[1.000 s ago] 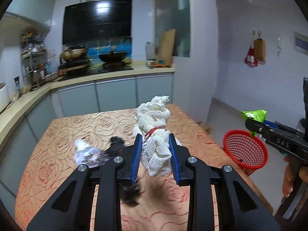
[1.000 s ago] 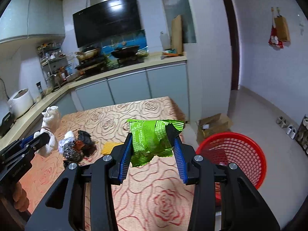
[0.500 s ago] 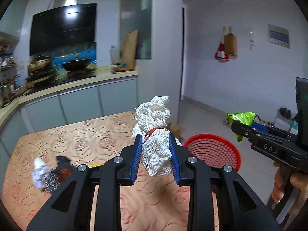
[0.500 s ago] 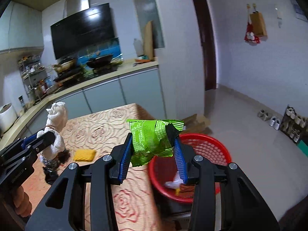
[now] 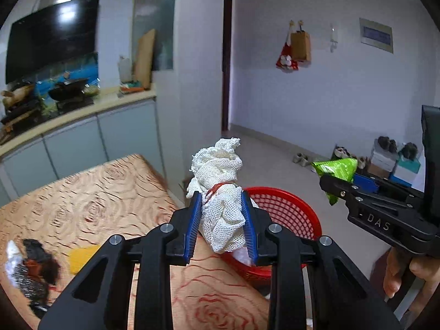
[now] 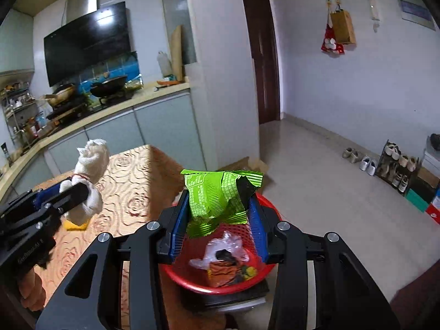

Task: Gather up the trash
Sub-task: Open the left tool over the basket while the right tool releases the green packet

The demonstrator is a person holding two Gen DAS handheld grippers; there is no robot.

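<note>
My left gripper [image 5: 221,217] is shut on a white mesh bundle [image 5: 220,195] tied with a red band, held above the table's right edge just short of the red basket [image 5: 286,206]. My right gripper [image 6: 220,214] is shut on a crumpled green snack wrapper [image 6: 217,195], right over the red basket [image 6: 220,283], which holds clear plastic and other scraps. In the left wrist view the right gripper [image 5: 334,183] shows at the right with the green wrapper [image 5: 337,166]. In the right wrist view the left gripper [image 6: 75,191] and its mesh bundle [image 6: 92,159] show at the left.
The table [image 5: 96,192] wears a rose-patterned cloth, with a yellow piece [image 5: 81,255] and a pile of dark and white scraps [image 5: 33,264] at its left. A kitchen counter [image 6: 110,110] runs behind. Shoes and a rack [image 6: 396,165] line the far wall, and a cardboard box [image 6: 253,165] sits beside the table.
Both grippers have swung right, from over the table toward the red basket. The basket now lies under the right gripper and close before the left. Both grips are unchanged.
</note>
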